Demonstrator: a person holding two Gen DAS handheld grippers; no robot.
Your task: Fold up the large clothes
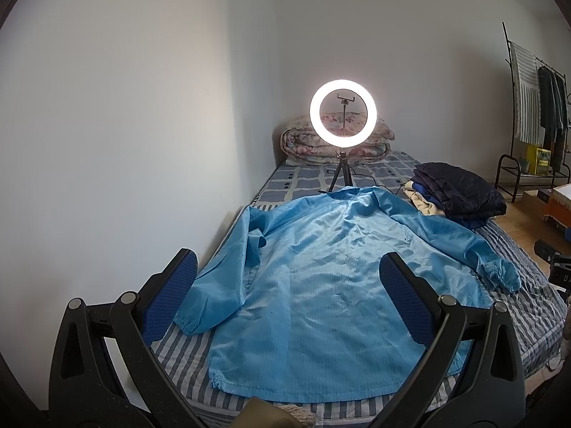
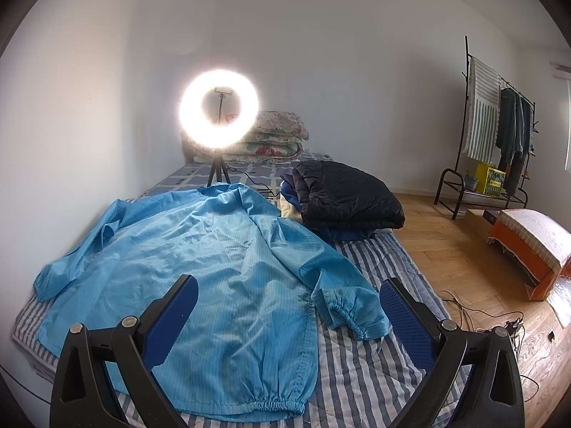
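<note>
While it lies spread flat on the striped bed cover (image 2: 371, 367), the light blue jacket (image 1: 321, 285) fills the middle and lower part of both views, collar toward the top of the frame and elastic hem toward the bottom. One sleeve trails to the lower left in the left wrist view, its cuff resting on the stripes beside the jacket's body; the other sleeve (image 2: 342, 303) runs down to the right, its gathered cuff lying just beside the right gripper's right finger in the right wrist view.

Neither tool touches the cloth. The left gripper (image 1: 287, 296) hangs above the jacket's lower half, tilted down toward it, jaws spread wide with nothing between the blue pads. The right gripper (image 2: 289, 317) hovers the same way over the hem and right cuff, also wide apart and empty.

Past the collar, a lit ring light (image 1: 342, 113) on a small tripod stands on the bed, with a folded floral quilt (image 2: 282, 135) behind it against the wall. A stack of folded dark clothes (image 2: 346, 196) sits right of the collar, at the bed's edge. At the far right of the right wrist view are a wooden floor (image 2: 456, 260), a clothes rack (image 2: 496, 135) with hanging garments, and an orange box (image 2: 528, 267).
</note>
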